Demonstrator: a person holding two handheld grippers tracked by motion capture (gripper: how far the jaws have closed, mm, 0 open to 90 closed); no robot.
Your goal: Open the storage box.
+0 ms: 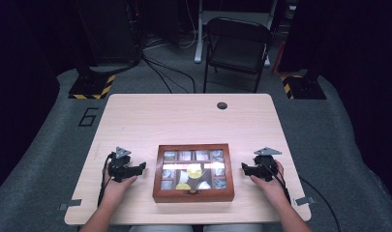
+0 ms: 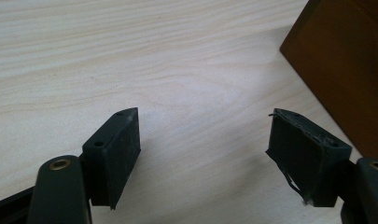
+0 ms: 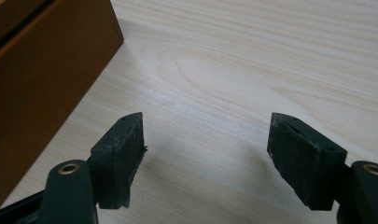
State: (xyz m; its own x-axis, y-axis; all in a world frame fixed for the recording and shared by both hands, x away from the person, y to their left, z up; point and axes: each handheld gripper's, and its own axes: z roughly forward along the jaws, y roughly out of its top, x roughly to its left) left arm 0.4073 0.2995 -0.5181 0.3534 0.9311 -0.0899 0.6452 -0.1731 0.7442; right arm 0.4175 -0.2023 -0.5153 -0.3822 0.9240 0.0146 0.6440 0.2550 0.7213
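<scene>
A brown wooden box (image 1: 193, 172) with a glass lid and several compartments sits at the table's near middle, lid closed. My left gripper (image 1: 141, 167) rests on the table just left of the box, open, nothing between its pads (image 2: 126, 151). The box's side wall (image 2: 345, 60) shows at the upper right of the left gripper view. My right gripper (image 1: 244, 168) lies just right of the box, open and empty, its pads (image 3: 123, 154) wide apart. The same box wall (image 3: 42, 79) fills the left of the right gripper view.
The light wood table (image 1: 184, 121) has a dark round grommet (image 1: 222, 105) near its far edge. A black folding chair (image 1: 237, 46) stands behind the table. Cables and yellow-black striped stand bases (image 1: 93, 87) lie on the grey floor.
</scene>
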